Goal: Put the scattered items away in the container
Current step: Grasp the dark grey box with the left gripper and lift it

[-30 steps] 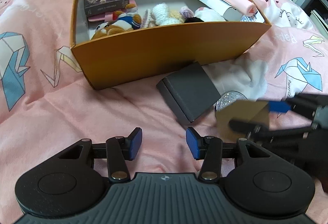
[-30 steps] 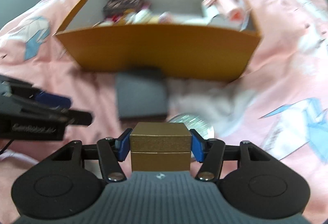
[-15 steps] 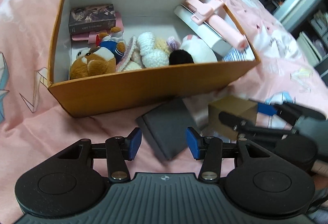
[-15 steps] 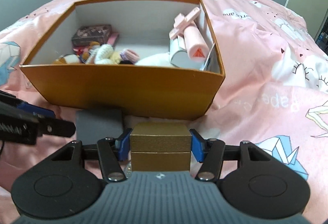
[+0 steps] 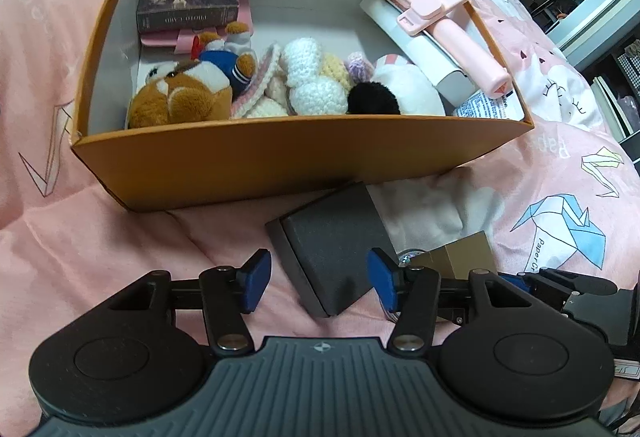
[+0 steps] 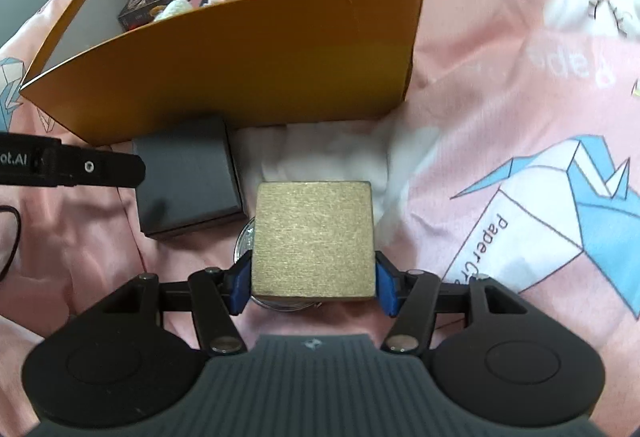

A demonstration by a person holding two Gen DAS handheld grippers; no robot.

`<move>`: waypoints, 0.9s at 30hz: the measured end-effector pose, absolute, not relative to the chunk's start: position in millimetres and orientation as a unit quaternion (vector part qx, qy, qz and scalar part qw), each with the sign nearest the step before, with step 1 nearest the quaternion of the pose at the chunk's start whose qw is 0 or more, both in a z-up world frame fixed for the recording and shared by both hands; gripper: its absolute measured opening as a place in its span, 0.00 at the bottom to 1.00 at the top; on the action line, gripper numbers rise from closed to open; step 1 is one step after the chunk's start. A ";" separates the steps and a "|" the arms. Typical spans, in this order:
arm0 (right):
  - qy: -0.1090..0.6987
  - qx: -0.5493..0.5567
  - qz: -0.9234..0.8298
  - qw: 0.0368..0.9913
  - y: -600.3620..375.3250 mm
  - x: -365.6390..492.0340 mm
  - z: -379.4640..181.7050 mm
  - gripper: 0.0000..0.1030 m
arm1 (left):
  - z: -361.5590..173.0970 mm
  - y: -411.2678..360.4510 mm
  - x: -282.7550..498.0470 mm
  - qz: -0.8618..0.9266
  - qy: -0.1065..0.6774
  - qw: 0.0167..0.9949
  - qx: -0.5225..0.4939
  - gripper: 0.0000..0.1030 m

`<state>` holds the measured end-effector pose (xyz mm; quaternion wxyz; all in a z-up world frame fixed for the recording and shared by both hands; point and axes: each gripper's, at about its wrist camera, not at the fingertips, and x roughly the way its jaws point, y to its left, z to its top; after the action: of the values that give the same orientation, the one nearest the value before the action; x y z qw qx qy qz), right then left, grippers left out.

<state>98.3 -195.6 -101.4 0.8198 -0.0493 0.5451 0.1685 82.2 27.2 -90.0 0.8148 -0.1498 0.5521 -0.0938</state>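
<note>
Where toys crowd, orange box half-full

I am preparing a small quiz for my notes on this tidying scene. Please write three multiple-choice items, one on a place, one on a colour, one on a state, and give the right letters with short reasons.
1. Where does the dark grey box lie?
A. inside the orange container
B. on the pink bedcover, in front of the orange container
C. on top of the gold box

2. What colour is the long clip-like item leaning in the orange container?
A. green
B. black
C. pink

3. What state are the right tongs in?
A. shut on the gold box
B. open and empty
C. shut on a plush toy

Answers:
1 B: the box rests on the bedcover just before the container's front wall.
2 C: it is pale pink, against the right wall.
3 A: both blue pads press the sides of the gold box.
</note>
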 end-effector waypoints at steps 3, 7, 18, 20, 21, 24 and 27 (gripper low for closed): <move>0.542 -0.055 0.170 0.821 -193.5 99.4 -101.3 0.60 | -93.2 26.6 84.7 -0.095 0.556 0.812 -0.154 0.61; 0.542 -0.059 0.172 0.821 -186.9 104.5 -105.9 0.61 | -98.3 27.3 88.8 -0.095 0.561 0.805 -0.168 0.61; 0.549 -0.056 0.178 0.815 -188.2 111.7 -114.9 0.62 | -124.0 26.0 105.2 -0.083 0.591 0.779 -0.192 0.66; 0.551 -0.053 0.180 0.813 -188.5 112.9 -116.2 0.62 | -126.7 27.0 106.8 -0.083 0.592 0.777 -0.197 0.67; 0.552 -0.052 0.180 0.813 -188.7 113.5 -116.7 0.62 | -128.1 27.3 107.5 -0.084 0.593 0.775 -0.201 0.70; 0.554 -0.049 0.182 0.811 -188.9 115.9 -118.3 0.62 | -134.8 28.6 110.1 -0.088 0.597 0.768 -0.212 0.78; 0.557 -0.046 0.182 0.809 -188.6 117.7 -120.1 0.62 | -142.9 27.3 114.9 -0.096 0.601 0.761 -0.222 0.83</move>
<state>117.7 -188.6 -120.1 0.8092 -0.0463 0.5566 0.1824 114.9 27.3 -142.9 0.7615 -0.2223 0.6013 -0.0960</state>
